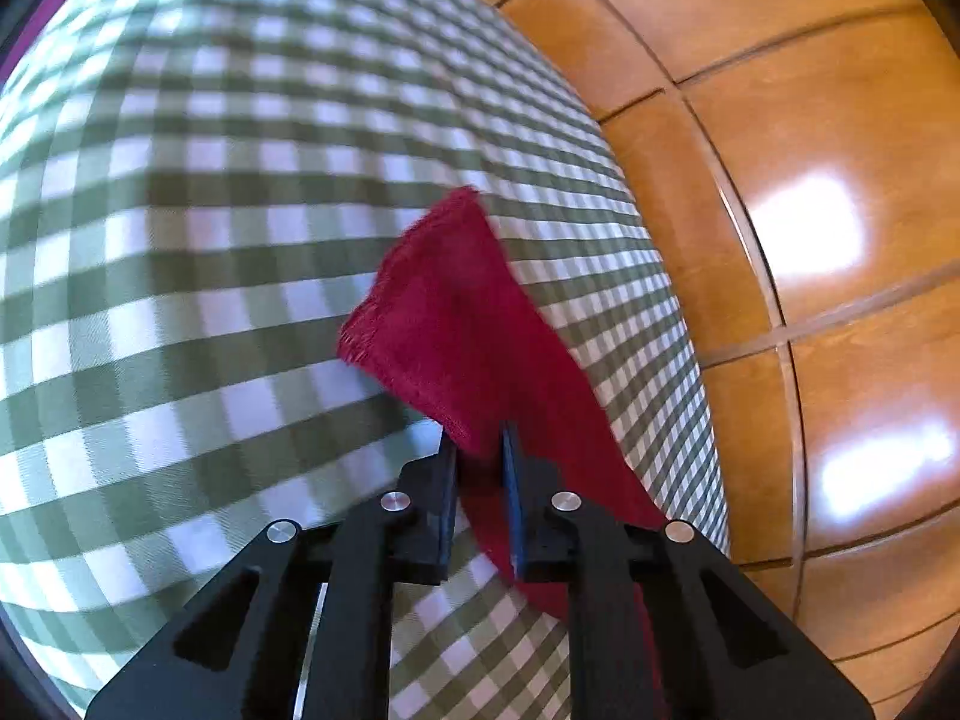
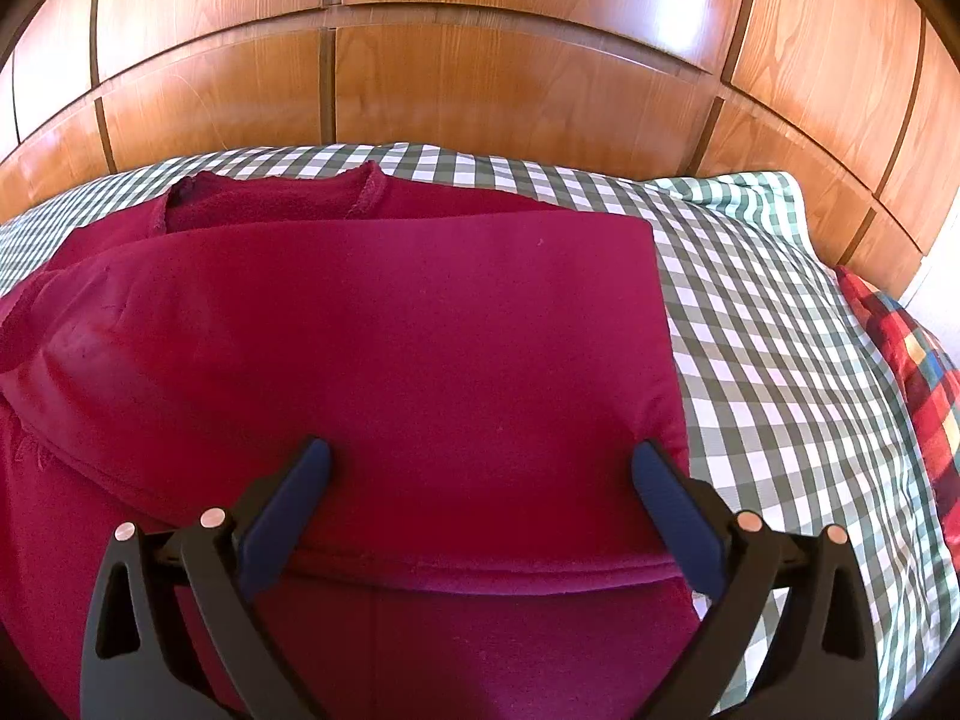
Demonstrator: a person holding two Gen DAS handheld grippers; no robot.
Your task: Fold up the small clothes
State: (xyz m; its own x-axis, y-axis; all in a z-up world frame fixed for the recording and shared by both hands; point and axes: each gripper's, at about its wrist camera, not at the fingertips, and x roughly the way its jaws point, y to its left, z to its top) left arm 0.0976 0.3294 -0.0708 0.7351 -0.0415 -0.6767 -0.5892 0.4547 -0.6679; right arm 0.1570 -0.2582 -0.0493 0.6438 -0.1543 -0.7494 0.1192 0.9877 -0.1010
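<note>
- Left gripper (image 1: 480, 438) has its jaws clamped on a corner of the red garment (image 2: 384, 348), lower centre of frame.
- Right gripper (image 2: 480, 462) hangs with jaws wide apart over the part-folded cloth on the bed (image 2: 780, 360); more folds likely remain.

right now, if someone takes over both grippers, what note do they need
Left gripper: shut on a corner of the red garment, lifted off the green checked cover.
Right gripper: open, jaws wide over the red garment, gripping nothing.
Done: one side looks folded in, with a straight edge on the right.
Left: lay down the held corner, finish the folds, smooth flat.
</note>
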